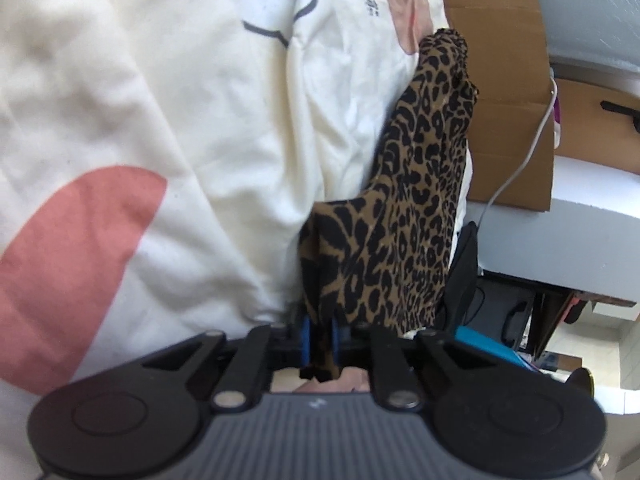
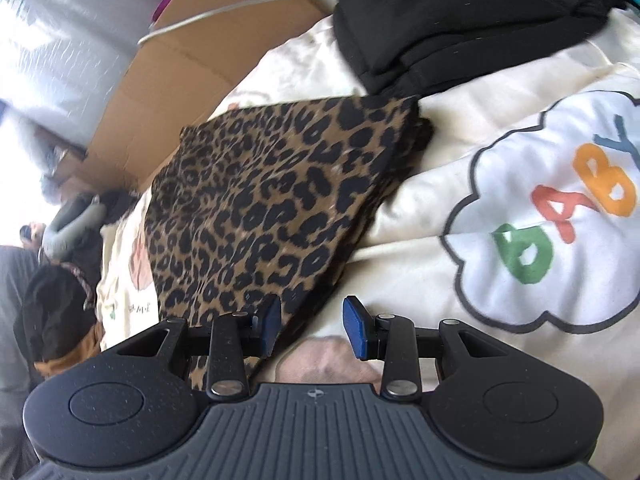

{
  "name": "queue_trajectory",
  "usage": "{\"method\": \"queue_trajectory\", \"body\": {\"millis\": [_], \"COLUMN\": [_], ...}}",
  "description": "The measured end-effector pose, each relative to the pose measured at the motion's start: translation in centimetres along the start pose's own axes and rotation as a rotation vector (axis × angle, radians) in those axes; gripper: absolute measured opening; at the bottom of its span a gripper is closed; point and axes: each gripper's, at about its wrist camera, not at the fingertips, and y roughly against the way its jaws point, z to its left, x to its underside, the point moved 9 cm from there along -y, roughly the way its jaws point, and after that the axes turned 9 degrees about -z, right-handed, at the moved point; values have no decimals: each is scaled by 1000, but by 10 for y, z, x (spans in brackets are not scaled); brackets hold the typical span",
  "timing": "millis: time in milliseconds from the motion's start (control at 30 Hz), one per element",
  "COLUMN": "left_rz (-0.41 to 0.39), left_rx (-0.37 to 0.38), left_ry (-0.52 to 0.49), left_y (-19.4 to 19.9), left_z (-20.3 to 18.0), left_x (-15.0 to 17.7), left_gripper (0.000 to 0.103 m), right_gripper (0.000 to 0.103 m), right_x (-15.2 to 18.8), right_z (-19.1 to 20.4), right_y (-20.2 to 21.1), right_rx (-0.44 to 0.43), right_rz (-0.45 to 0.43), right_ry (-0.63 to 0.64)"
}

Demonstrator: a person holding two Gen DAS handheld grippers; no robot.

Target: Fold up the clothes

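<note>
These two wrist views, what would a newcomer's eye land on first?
The leopard-print garment stands out, folded on the cream quilt and pinched in the left gripper. Next, the colourful BABY cloud print right of the open right gripper, with a black bag beyond.

"BABY" in coloured letters, cream bedcover [image 2: 500, 80]

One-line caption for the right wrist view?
Open right gripper beside a folded leopard-print garment on a cream "BABY" printed quilt, black bag behind.
</note>
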Motion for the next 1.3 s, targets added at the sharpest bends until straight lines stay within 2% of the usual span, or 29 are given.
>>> {"method": "queue_trajectory", "body": {"millis": [500, 633, 800, 1000, 1133, 1233, 1300], "left_rz": [-7, -16, -19, -14, -9, -10, -13], "left_rx": [-47, -55, -68, -82, -86, -86, -88], "left_ry": [-117, -126, -126, -121, -125, -128, -127], "left_y": [14, 13, 11, 9, 9, 8, 9], "left_z": [-37, -40, -37, -34, -33, -33, -33], "left_x": [-13, -18, -17, -14, -15, -15, -15], "left_gripper": [8, 7, 7, 7, 8, 7, 7], "right_gripper": [41, 39, 39, 38, 21, 12, 11], "right_x": [-64, -75, -78, -78, -78, -79, -81], "right_z": [-47, -60, -64, -74, -81, -84, -82], "right_y": [-18, -28, -37, -44, -49, -48, -44], "right_rx": [38, 70, 53, -14, -43, -78, -88], "right_rz": [-192, -196, -157, -146, -146, -145, -154], "right_ry": [-184, -212, -230, -385, -452, -497, -503]}}
